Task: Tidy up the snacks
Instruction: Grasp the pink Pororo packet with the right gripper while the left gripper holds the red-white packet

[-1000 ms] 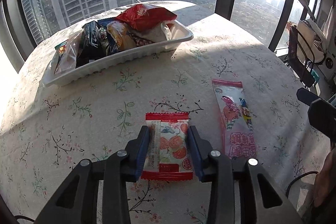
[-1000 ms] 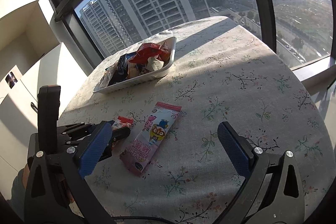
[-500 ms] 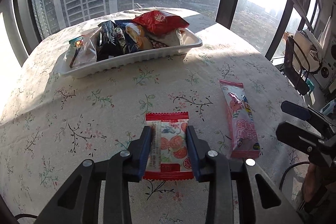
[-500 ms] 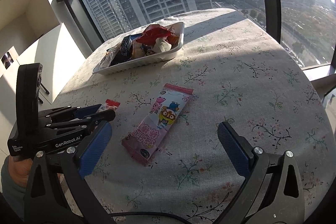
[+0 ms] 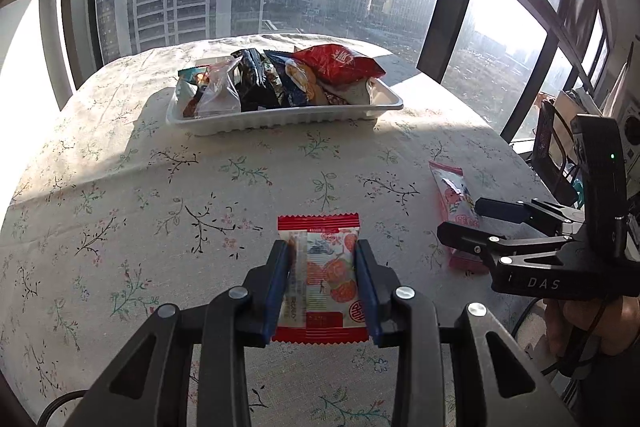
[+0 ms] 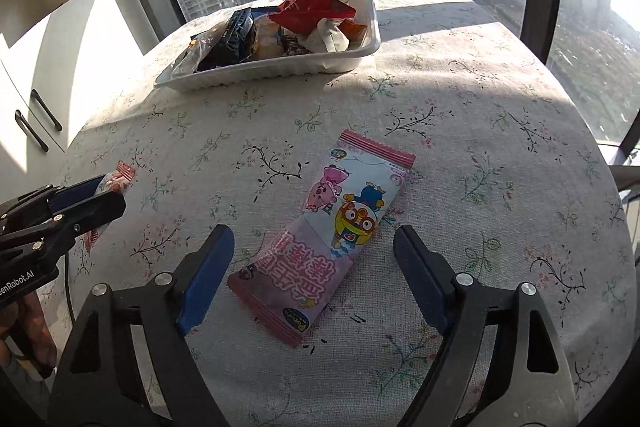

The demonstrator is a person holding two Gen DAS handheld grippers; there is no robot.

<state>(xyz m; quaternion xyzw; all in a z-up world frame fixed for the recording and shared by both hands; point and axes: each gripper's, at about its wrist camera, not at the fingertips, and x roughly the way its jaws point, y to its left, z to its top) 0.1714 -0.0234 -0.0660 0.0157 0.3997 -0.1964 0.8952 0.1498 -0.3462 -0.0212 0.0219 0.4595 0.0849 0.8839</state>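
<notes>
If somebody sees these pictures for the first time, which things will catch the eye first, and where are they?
The white tray at the table's far side, heaped with snack bags and topped by a red bag, draws the eye first. Nearer, the left tongs clamp a red-edged snack packet. The right tongs are closing around a pink cartoon packet lying flat on the floral tablecloth, without touching it yet.

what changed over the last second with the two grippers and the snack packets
The right gripper came in over the pink packet, which now lies between its jaws; they are closing but not yet touching it. The left gripper carried the red packet nearer the tray, which looms larger in its view. Unchanged: left grip on the red packet, snacks in the tray, pink packet flat on the tablecloth.
</notes>
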